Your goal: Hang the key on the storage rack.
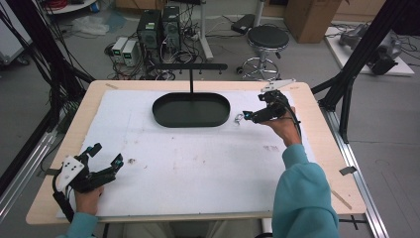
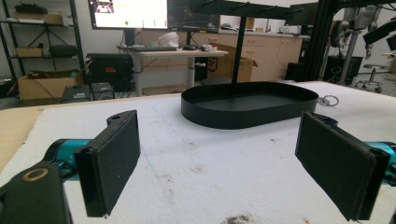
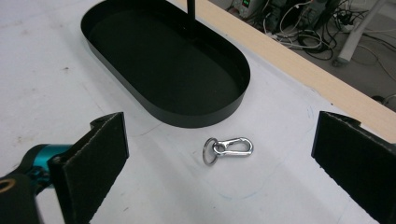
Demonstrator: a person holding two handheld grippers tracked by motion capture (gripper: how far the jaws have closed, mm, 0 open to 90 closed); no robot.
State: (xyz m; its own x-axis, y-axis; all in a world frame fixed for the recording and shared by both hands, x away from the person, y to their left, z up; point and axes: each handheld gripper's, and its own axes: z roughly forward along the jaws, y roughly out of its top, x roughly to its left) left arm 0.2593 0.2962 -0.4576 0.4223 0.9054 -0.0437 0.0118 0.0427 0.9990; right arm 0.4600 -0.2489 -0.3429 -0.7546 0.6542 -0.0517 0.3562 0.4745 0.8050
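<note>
A small silver snap hook with a ring (image 3: 228, 148) lies flat on the white mat, just right of the black oval tray (image 3: 233, 105); from above the hook (image 1: 238, 118) sits beside the tray (image 1: 191, 122). My right gripper (image 1: 247, 117) hovers over the hook, open, jaws standing wide on either side of it with nothing between them (image 3: 219, 172). My left gripper (image 1: 105, 156) rests at the near left corner of the mat, open and empty (image 2: 217, 168), pointing toward the tray (image 2: 247, 114). A black T-shaped hanger stand (image 1: 190, 69) rises from the tray's far side.
The white mat (image 1: 198, 163) covers a wooden table (image 1: 322, 148). A small dark speck (image 1: 131, 160) lies near the left gripper. Beyond the table are a stool (image 1: 267, 39), computer boxes (image 1: 158, 27) and cables on the floor; black frame posts stand on both sides.
</note>
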